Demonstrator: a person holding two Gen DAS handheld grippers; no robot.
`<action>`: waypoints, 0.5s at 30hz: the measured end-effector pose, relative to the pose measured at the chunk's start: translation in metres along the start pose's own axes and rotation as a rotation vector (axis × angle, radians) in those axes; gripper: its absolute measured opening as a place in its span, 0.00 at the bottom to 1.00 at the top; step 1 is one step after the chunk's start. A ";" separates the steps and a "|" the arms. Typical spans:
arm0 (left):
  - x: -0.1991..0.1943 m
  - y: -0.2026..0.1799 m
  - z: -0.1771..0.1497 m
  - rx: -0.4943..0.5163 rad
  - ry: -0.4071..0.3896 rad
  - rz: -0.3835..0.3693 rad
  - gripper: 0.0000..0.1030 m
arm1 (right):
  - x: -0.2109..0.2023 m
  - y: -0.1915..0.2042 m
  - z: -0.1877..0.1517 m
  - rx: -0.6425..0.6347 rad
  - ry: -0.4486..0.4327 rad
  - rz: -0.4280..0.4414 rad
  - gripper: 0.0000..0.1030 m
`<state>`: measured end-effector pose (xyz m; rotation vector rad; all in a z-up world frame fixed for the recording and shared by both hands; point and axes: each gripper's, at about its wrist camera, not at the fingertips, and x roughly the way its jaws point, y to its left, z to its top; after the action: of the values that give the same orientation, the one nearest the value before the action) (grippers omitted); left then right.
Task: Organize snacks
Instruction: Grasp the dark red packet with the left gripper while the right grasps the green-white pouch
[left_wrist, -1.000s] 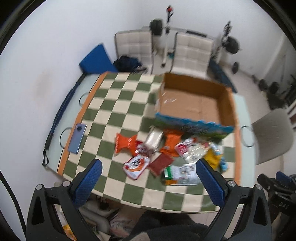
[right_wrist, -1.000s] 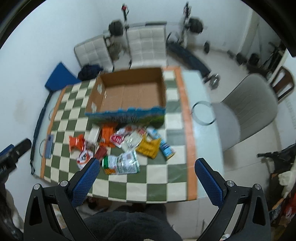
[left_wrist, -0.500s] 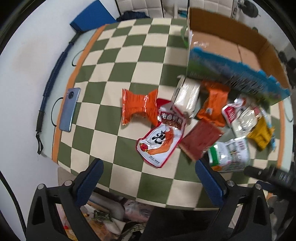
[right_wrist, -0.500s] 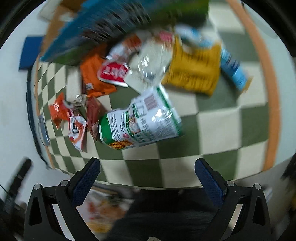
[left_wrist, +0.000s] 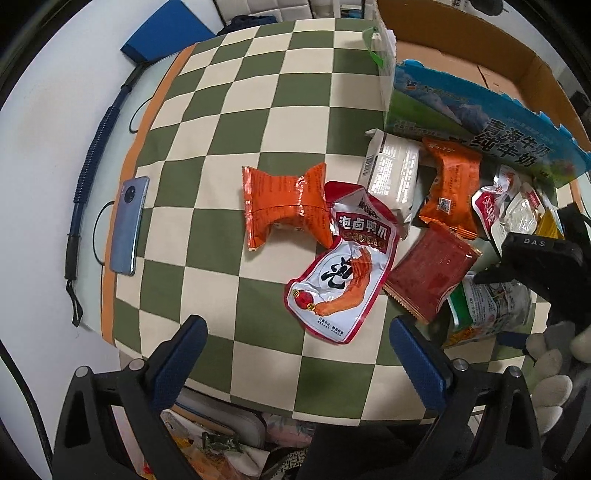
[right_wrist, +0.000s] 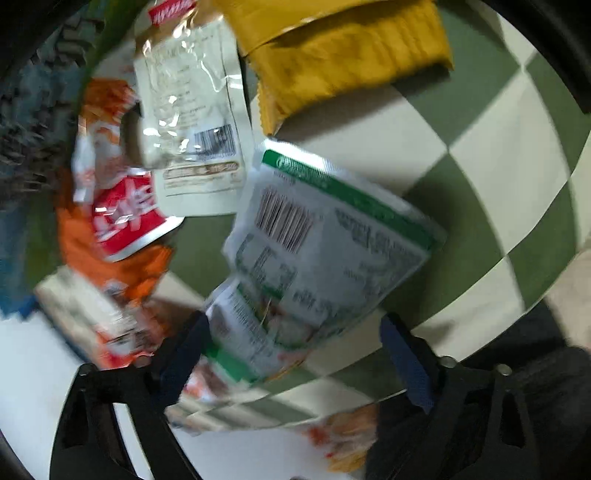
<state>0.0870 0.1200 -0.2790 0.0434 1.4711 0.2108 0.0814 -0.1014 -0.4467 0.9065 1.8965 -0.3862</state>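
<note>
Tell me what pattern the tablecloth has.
The tablecloth is a green and cream checkerboard with an orange border, clearest in the left wrist view.

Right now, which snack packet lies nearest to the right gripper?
The green-and-white packet: its lower end lies between the open fingers of the right gripper, whose jaws have just been closing; the other packets lie farther off.
</note>
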 end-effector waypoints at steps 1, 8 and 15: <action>0.001 -0.001 0.000 0.009 -0.003 -0.009 0.98 | 0.000 0.001 0.000 0.000 -0.011 -0.005 0.86; 0.027 -0.023 0.011 0.084 0.045 -0.135 0.98 | -0.033 0.015 0.009 -0.279 -0.084 -0.142 0.58; 0.050 -0.073 0.034 0.234 0.064 -0.198 0.98 | -0.044 0.009 0.009 -0.505 -0.117 -0.294 0.57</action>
<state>0.1333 0.0603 -0.3362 0.0807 1.5475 -0.1226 0.1053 -0.1190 -0.4118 0.2669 1.8955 -0.1144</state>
